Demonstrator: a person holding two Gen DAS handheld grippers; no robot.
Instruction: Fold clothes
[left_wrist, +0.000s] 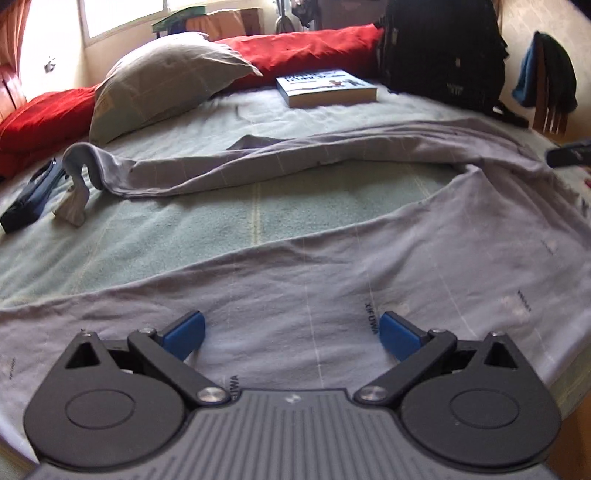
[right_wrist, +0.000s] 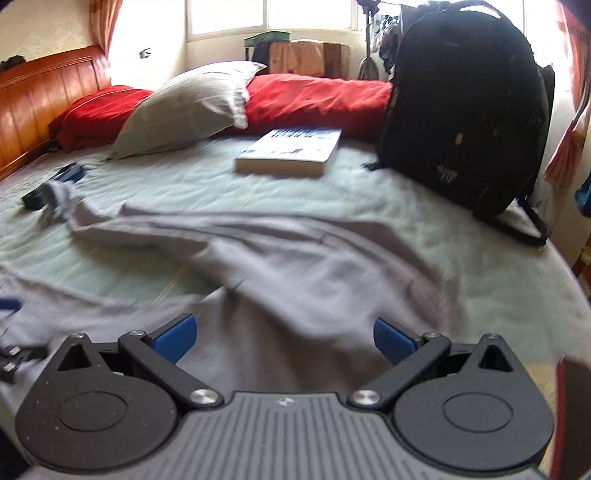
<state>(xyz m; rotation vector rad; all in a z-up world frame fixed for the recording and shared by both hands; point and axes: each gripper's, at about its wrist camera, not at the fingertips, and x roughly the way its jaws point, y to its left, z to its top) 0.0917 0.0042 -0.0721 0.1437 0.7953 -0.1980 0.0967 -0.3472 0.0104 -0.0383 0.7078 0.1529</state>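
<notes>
Left wrist view shows my left gripper spread wide with nothing between its blue pads, hovering just over the grey trousers, which lie unfolded on the pale green bedspread, one leg under me and the other stretching away toward the pillow. My right gripper is likewise parted and empty above the same cloth, which here is blurred. Beyond it lie a book and a black backpack, well apart from the trousers.
</notes>
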